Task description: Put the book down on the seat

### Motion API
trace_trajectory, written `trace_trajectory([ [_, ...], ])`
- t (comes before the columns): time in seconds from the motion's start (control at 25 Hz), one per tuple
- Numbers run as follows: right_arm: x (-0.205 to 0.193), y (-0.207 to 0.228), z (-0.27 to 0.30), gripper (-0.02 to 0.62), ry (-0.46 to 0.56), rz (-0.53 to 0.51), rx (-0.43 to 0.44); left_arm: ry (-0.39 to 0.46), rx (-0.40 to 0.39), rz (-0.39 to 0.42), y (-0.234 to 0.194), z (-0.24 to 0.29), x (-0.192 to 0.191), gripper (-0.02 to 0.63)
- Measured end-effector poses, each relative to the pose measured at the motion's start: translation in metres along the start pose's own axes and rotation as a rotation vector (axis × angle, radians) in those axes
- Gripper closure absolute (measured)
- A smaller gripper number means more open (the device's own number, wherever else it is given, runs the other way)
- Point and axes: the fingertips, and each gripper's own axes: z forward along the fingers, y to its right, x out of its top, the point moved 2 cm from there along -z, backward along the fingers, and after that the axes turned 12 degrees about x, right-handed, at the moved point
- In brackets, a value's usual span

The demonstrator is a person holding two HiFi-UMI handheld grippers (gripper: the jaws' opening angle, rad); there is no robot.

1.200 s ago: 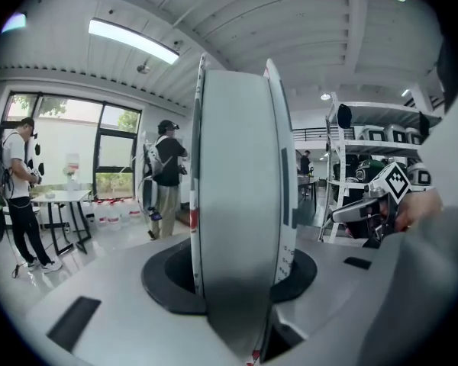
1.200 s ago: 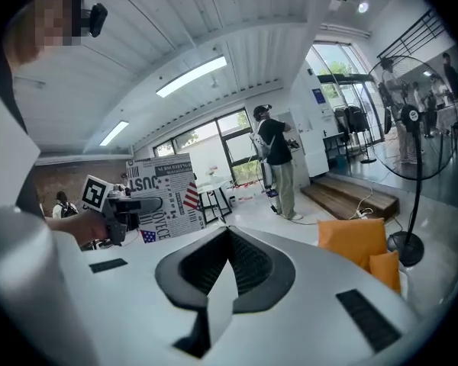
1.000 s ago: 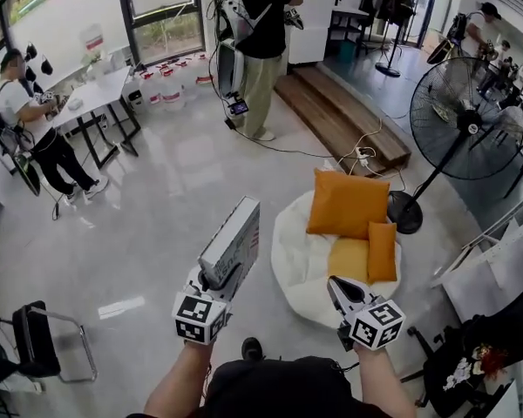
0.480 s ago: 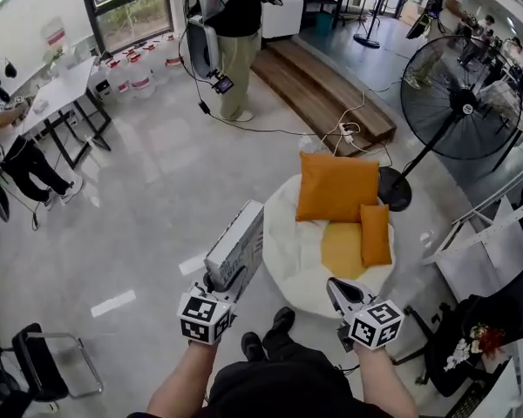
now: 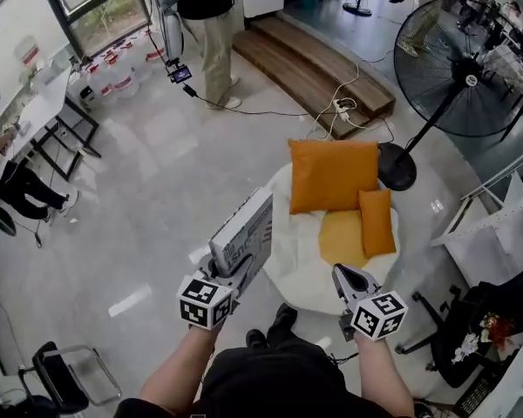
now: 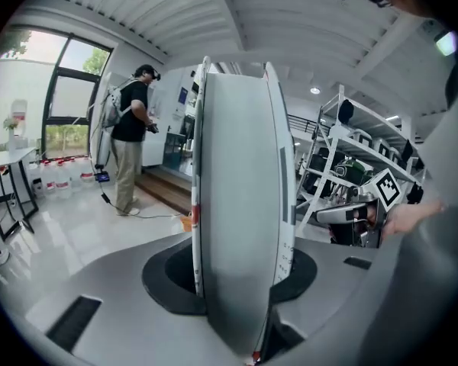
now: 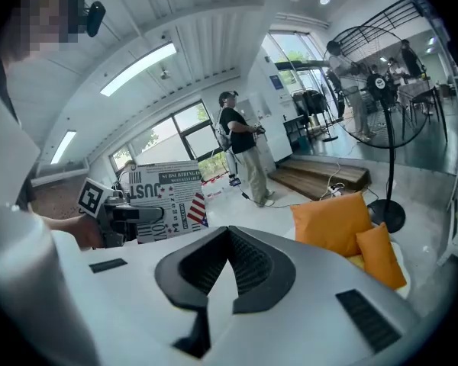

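- Jaws of the left gripper (image 5: 233, 266) are clenched on the near end of the book (image 5: 245, 236), one on each cover, as the left gripper view shows with the pale spine (image 6: 240, 204) standing between them.
- Held in the air on edge, the book slants up and away, over the left rim of the round white seat (image 5: 289, 255) and not resting on it.
- Jaws of the right gripper (image 5: 345, 277) are closed together and empty, over the seat's near edge.
- On the seat lie a large orange cushion (image 5: 333, 174) at the far side, a small orange cushion (image 5: 376, 222) to the right and a yellow cushion (image 5: 342, 239) between them.
- Beyond the seat to the far right, a black fan (image 5: 460, 66) stands on the glossy floor (image 5: 157, 207).
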Motion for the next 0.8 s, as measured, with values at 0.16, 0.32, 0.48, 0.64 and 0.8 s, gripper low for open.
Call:
trace_trajectory([
  [0.16, -0.003, 0.035, -0.001, 0.58, -0.017, 0.022, -0.011, -0.014, -0.038, -0.001, 0.02, 0.042, 0.007, 0.451],
  [0.32, -0.012, 0.062, 0.003, 0.58, -0.05, 0.04, -0.023, -0.059, -0.083, 0.0, 0.037, 0.08, -0.004, 0.45],
  [0.48, -0.031, 0.086, 0.02, 0.58, -0.086, 0.071, -0.032, -0.11, -0.128, 0.008, 0.042, 0.122, -0.024, 0.45],
  [0.64, -0.058, 0.105, 0.05, 0.58, -0.131, 0.115, -0.032, -0.177, -0.166, 0.012, 0.037, 0.162, -0.057, 0.449],
  [0.8, -0.08, 0.138, 0.085, 0.58, -0.149, 0.149, -0.039, -0.251, -0.212, -0.003, 0.04, 0.219, -0.103, 0.45],
])
